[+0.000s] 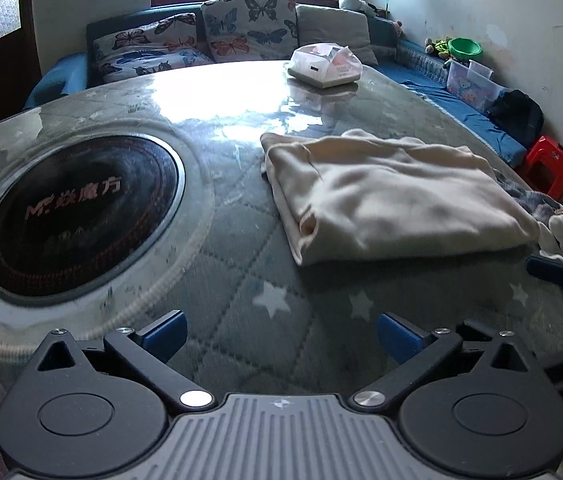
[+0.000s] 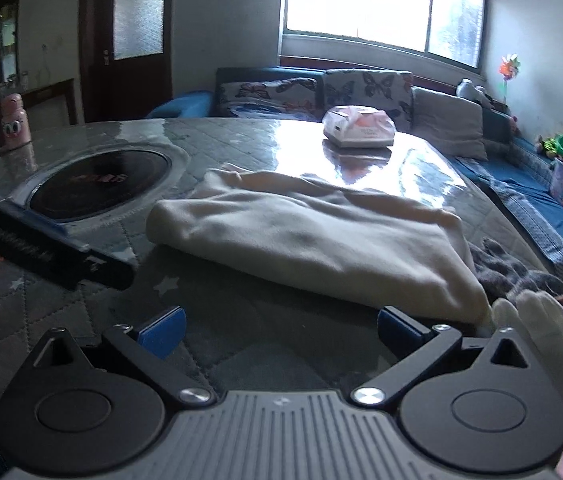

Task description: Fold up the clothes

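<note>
A cream garment [image 1: 393, 196] lies folded into a rough rectangle on the table, right of centre in the left wrist view. It fills the middle of the right wrist view as the cream garment [image 2: 313, 232]. My left gripper [image 1: 281, 334] is open and holds nothing, standing short of the garment's near left corner. My right gripper [image 2: 279, 332] is also open and holds nothing, just in front of the garment's near edge, its right finger close to the fold. The left gripper [image 2: 53, 248] shows as a dark bar at the left. A grey garment [image 2: 513, 268] lies crumpled beside the cream one.
The table [image 1: 241, 272] has a star-patterned quilted cover under a glossy sheet. A round black hob [image 1: 77, 216] is set into its left part. A tissue box [image 1: 323, 66] stands at the far side and a pink bottle [image 2: 13, 120] at the far left. A white fabric item [image 2: 537, 320] lies at the right.
</note>
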`<state>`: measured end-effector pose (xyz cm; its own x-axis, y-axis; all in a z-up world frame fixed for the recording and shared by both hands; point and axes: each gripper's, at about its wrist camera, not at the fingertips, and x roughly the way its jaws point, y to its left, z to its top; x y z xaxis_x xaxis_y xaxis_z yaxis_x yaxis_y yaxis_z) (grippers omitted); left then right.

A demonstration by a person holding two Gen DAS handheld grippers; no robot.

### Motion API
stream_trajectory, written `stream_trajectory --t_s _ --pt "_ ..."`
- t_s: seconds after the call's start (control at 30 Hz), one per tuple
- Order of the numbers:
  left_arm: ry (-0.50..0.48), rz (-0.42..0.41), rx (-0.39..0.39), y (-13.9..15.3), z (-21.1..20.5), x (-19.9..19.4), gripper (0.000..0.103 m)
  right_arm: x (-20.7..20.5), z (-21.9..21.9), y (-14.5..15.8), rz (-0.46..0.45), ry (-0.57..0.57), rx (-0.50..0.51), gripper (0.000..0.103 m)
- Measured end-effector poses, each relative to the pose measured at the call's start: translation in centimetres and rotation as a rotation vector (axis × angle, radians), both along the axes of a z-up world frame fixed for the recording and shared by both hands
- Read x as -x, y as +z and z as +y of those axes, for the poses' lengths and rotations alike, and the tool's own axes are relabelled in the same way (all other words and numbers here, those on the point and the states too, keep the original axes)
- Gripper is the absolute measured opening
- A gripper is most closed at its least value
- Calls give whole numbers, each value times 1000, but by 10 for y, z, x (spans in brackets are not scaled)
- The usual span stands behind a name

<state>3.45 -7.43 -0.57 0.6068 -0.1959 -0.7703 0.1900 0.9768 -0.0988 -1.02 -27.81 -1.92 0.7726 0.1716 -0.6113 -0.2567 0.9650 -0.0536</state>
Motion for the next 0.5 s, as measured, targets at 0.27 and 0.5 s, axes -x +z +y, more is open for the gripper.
stream_trajectory --t_s 0.27,0.5 --pt "-2 -8 -7 -1 -5 18 103 6 -2 -1 22 -89 0 103" --pt "-13 -15 -14 0 -12 29 103 11 -2 -1 31 -116 -7 103"
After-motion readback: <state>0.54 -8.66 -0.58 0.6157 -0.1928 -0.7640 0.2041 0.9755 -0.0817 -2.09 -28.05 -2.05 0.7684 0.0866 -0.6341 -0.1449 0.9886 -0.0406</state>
